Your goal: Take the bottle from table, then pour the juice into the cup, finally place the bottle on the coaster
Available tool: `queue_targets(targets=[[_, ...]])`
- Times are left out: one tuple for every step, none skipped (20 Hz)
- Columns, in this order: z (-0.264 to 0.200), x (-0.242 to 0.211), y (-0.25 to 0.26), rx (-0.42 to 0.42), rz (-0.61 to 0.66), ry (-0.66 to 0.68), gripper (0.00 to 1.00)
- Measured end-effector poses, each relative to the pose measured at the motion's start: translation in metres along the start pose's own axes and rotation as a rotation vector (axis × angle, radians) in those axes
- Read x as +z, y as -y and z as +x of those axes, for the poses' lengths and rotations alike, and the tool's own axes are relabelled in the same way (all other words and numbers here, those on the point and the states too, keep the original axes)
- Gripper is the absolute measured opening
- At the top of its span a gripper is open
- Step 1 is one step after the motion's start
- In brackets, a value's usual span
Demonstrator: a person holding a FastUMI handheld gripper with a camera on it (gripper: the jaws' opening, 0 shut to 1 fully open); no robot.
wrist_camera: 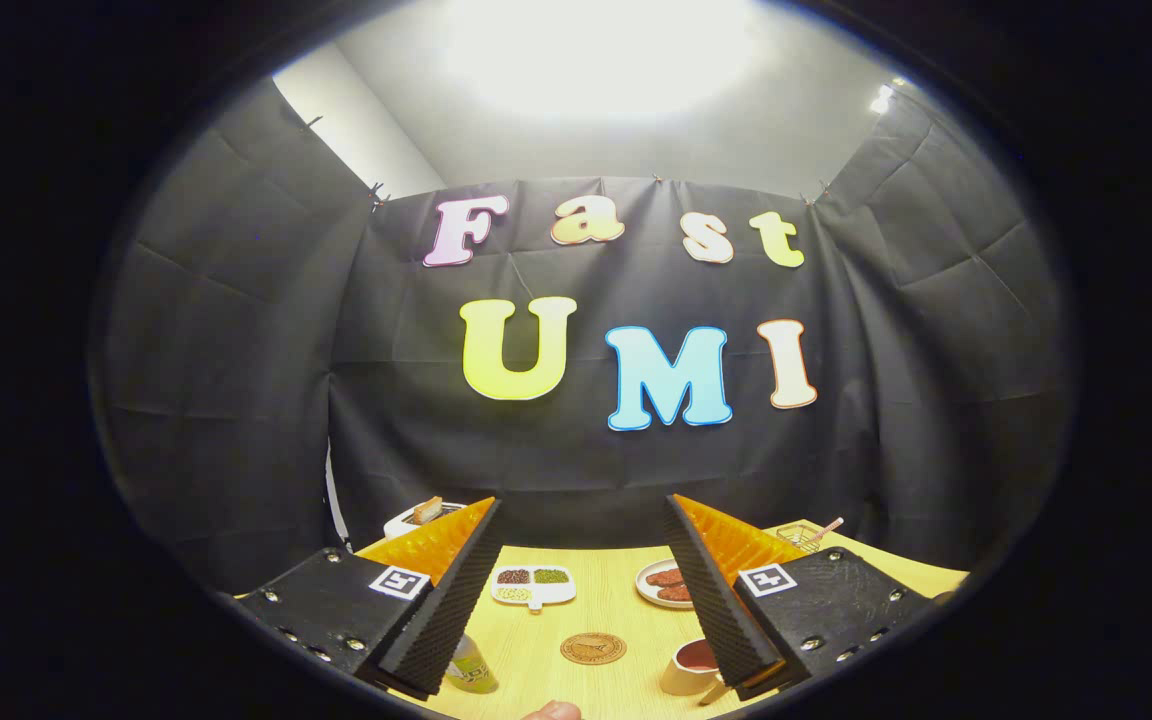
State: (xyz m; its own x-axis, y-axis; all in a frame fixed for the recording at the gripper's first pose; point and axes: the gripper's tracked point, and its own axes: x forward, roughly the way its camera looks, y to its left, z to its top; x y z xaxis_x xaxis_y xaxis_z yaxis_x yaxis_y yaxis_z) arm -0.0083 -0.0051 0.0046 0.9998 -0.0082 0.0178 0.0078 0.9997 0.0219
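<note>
- Nearest: a fingertip (551, 711) shows at the near edge of the table (616, 610).
- Gripper (584, 590): held above the table, jaws spread wide, nothing between them.
- Bottle (469, 668): stands on the near left of the table, partly hidden under the left finger. It appears roughly upright, long axis vertical; cap end is hidden.
- Cup (691, 667): near right, just beside the right finger, with something reddish inside.
- Coaster (593, 648): flat on the table between bottle and cup, below the gap of the jaws.
- Key relation, in my judgement: the bottle lies down and to the left of the jaws, so they must drop and shift left to straddle it.
- Farther: a divided dish (534, 585), a plate (663, 584) of brown food, a toaster (416, 517) far left.
</note>
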Motion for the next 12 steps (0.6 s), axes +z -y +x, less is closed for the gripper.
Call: queue_targets(targets=[[-0.0001,-0.0004,0.0001,0.000,0.000,0.000,0.97],[0.0001,-0.0008,0.0010,-0.003,-0.002,-0.001,0.97],[-0.0004,-0.0002,0.0014,-0.006,-0.002,0.001,0.97],[-0.0008,-0.0003,0.0004,-0.003,-0.001,0.004,0.97],[-0.0015,-0.0010,0.0001,-0.003,0.000,0.004,0.97],[-0.0014,-0.0018,0.0017,-0.009,-0.004,0.004,0.97],[-0.0011,-0.0014,0.0024,-0.013,-0.009,0.006,0.97],[-0.0009,-0.0027,0.0014,-0.014,-0.011,0.007,0.97],[-0.0007,-0.0028,0.0010,-0.019,-0.013,0.011,0.97],[0.0002,-0.0043,0.0013,-0.024,-0.016,0.011,0.97],[0.0006,-0.0066,0.0003,-0.025,-0.020,0.011,0.97],[0.0013,-0.0095,-0.0022,-0.021,-0.024,0.008,0.97]])
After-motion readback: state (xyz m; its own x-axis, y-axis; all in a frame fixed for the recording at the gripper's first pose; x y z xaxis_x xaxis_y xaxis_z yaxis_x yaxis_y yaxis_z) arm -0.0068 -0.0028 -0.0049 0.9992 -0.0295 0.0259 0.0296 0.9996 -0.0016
